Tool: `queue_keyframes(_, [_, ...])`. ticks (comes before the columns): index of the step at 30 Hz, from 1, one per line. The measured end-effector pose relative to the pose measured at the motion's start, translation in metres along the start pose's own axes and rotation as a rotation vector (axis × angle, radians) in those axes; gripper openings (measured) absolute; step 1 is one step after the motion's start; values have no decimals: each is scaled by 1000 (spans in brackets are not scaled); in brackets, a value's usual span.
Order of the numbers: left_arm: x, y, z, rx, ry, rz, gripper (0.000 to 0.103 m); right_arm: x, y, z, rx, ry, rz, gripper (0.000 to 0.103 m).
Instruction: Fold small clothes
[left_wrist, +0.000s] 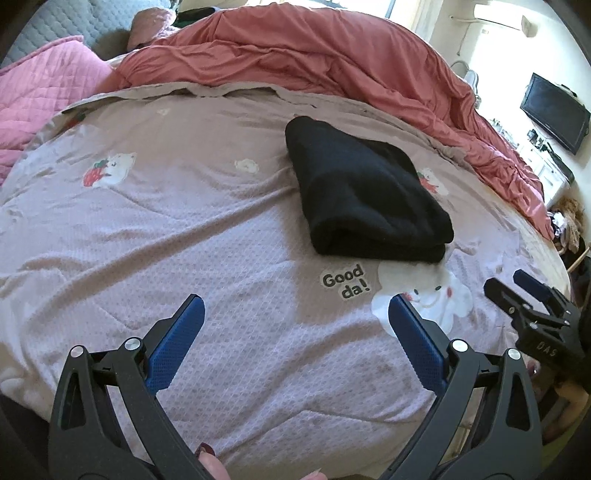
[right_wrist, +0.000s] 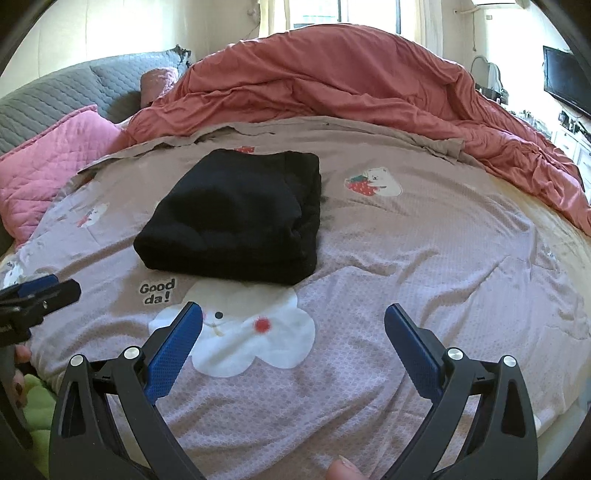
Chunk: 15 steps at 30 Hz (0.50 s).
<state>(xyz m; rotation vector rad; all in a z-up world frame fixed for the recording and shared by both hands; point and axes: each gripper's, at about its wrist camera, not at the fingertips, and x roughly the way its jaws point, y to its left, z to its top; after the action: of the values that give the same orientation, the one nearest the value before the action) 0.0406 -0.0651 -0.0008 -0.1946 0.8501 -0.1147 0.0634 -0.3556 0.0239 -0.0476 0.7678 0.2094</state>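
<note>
Bed sheet (left_wrist: 184, 229), mauve w/ cartoon prints, fills both views. Rust-red duvet (left_wrist: 314, 59) bunched along far side; pink quilted pillow (right_wrist: 48, 173) far left, grey headboard (right_wrist: 55, 92) behind it. Wall TV (left_wrist: 556, 110) at right edge.

Black garment (right_wrist: 236, 218) sits folded in a compact thick rectangle on the sheet, layers stacked, folded edge facing the cams. It lies just beyond the "Good da!" print (right_wrist: 157, 292) and overlaps the top of the white cloud-animal print (right_wrist: 236, 339). Nothing touching it.

L gripper (left_wrist: 297, 314): jaws spread wide, blue pads apart, nothing held, over bare sheet near-left of garment. R gripper (right_wrist: 293, 317): same, jaws wide, empty, over the cloud print, short of the garment.

R gripper also visible at right edge of left-wrist view, L gripper at left edge of right-wrist view; both near each other, side by side.
</note>
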Motion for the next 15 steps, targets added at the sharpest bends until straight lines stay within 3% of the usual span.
queue_keyframes(15, [-5, 3, 1, -2, -5, 23, 93, 1, 4, -1, -5, 2, 15, 98])
